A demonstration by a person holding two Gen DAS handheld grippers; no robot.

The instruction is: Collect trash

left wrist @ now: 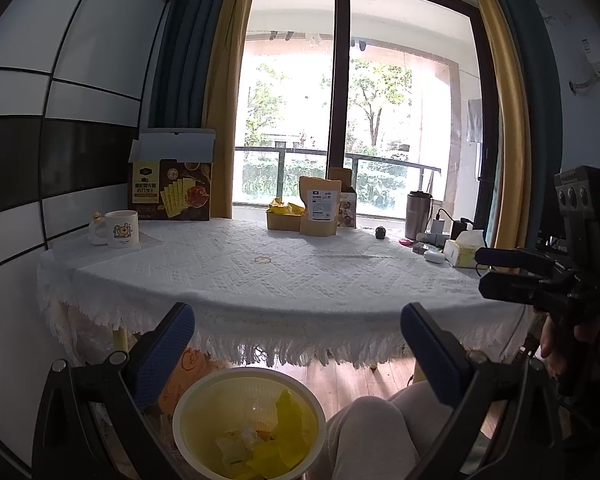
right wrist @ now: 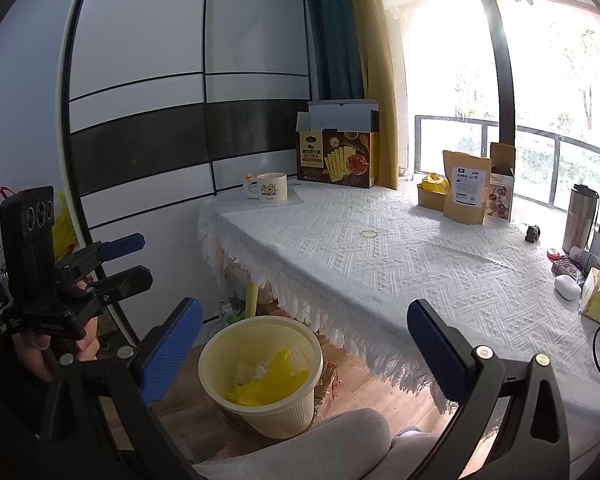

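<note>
Cream bin: the ribbed plastic trash bin (right wrist: 262, 376) stood on the wood floor just beside the table's fringed edge, with yellow wrappers (right wrist: 268, 384) and clear scraps lying inside.
Left gripper: the left gripper (left wrist: 296, 344) hovered over the bin, jaws spread wide and holding nothing.
Right gripper: the right gripper (right wrist: 304, 344) was likewise wide open and empty, held near the table's front edge.
Table: the white tablecloth (right wrist: 400, 256) looked mostly clear; a small clear ring-shaped scrap (right wrist: 368, 233) lay mid-table, well apart from the snack boxes.
Step in hand: probably reaching for that scrap.
Doing it well: it looked thin and flat, so one fingertip would need to press low against the cloth and pinch without bunching the fabric.
</note>
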